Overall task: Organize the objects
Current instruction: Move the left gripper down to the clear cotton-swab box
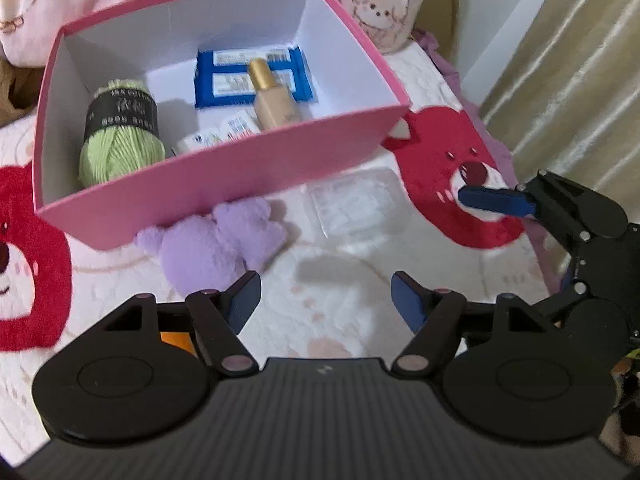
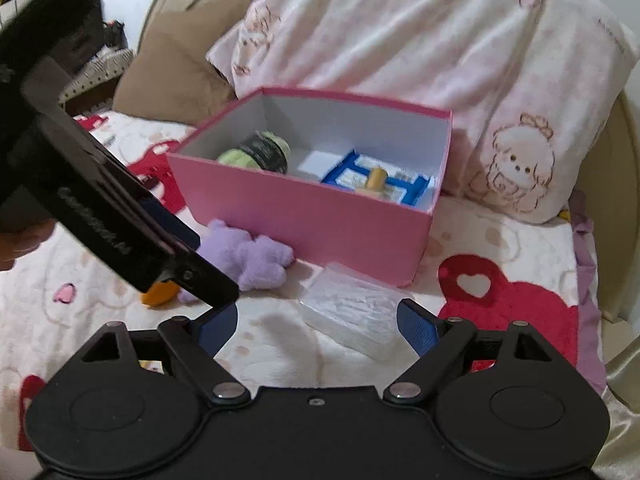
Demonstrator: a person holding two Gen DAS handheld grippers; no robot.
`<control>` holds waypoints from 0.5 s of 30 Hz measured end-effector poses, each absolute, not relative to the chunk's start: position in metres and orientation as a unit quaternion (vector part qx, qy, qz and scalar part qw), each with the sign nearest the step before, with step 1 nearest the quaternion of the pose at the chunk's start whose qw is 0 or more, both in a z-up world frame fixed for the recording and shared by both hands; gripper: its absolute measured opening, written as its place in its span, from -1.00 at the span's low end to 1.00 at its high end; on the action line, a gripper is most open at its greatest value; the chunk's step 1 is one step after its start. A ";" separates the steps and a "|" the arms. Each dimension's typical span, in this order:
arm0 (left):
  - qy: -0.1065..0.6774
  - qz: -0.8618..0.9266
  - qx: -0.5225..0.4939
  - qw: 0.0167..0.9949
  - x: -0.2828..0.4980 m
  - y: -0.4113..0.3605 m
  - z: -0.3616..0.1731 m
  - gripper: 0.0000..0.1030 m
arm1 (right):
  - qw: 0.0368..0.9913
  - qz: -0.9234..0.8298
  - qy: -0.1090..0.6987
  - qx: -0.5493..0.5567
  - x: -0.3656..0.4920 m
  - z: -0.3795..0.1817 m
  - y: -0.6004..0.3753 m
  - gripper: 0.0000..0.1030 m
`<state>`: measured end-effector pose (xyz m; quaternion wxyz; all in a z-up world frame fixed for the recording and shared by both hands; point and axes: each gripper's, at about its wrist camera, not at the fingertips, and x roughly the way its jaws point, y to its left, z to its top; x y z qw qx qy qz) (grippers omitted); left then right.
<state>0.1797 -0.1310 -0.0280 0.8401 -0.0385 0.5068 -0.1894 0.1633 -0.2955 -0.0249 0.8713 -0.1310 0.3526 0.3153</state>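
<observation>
A pink box (image 1: 224, 184) (image 2: 304, 216) stands open on the blanket. Inside lie a green yarn ball (image 1: 120, 136) (image 2: 256, 154), a blue packet (image 1: 252, 80) (image 2: 376, 184), a beige bottle with a gold cap (image 1: 272, 100) (image 2: 376, 180) and a small white packet (image 1: 220, 132). Before the box lie a purple plush toy (image 1: 212, 248) (image 2: 248, 256) and a clear plastic case (image 1: 356, 204) (image 2: 352, 312). My left gripper (image 1: 326, 304) is open above the blanket, just right of the plush. My right gripper (image 2: 316, 324) is open, with the clear case lying ahead between its fingers. An orange object (image 2: 160, 292) peeks out beneath the left gripper.
The blanket (image 1: 340, 280) is cream with red bear patches (image 1: 452, 168). A pink pillow (image 2: 440, 60) leans behind the box. A brown cushion (image 2: 172, 76) sits at the back left. A curtain (image 1: 568, 60) hangs to the right of the bed.
</observation>
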 end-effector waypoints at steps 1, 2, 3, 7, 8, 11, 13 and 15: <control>0.498 -0.189 -0.037 0.845 0.181 -0.132 -0.031 0.40 | 0.872 0.309 0.357 -0.133 0.168 -0.030 -0.294 0.74; 0.488 -0.191 -0.038 0.851 0.184 -0.133 -0.034 0.40 | 0.873 0.303 0.357 -0.133 0.171 -0.034 -0.293 0.74; 0.481 -0.194 -0.041 0.854 0.186 -0.133 -0.036 0.40 | 0.875 0.294 0.361 -0.132 0.175 -0.039 -0.291 0.74; 0.463 -0.198 -0.055 0.862 0.198 -0.135 -0.048 0.40 | 0.895 0.257 0.354 -0.092 0.175 -0.058 -0.295 0.74; 0.459 -0.197 -0.059 0.864 0.202 -0.136 -0.051 0.40 | 0.896 0.251 0.358 -0.079 0.176 -0.063 -0.297 0.74; 0.452 -0.199 -0.072 0.866 0.209 -0.140 -0.058 0.38 | 0.894 0.248 0.362 -0.095 0.180 -0.074 -0.294 0.74; 0.450 -0.204 -0.082 0.866 0.213 -0.144 -0.063 0.37 | 0.894 0.241 0.365 -0.101 0.185 -0.080 -0.293 0.74; 0.451 -0.205 -0.088 0.864 0.217 -0.148 -0.068 0.36 | 0.892 0.239 0.375 -0.082 0.190 -0.085 -0.297 0.74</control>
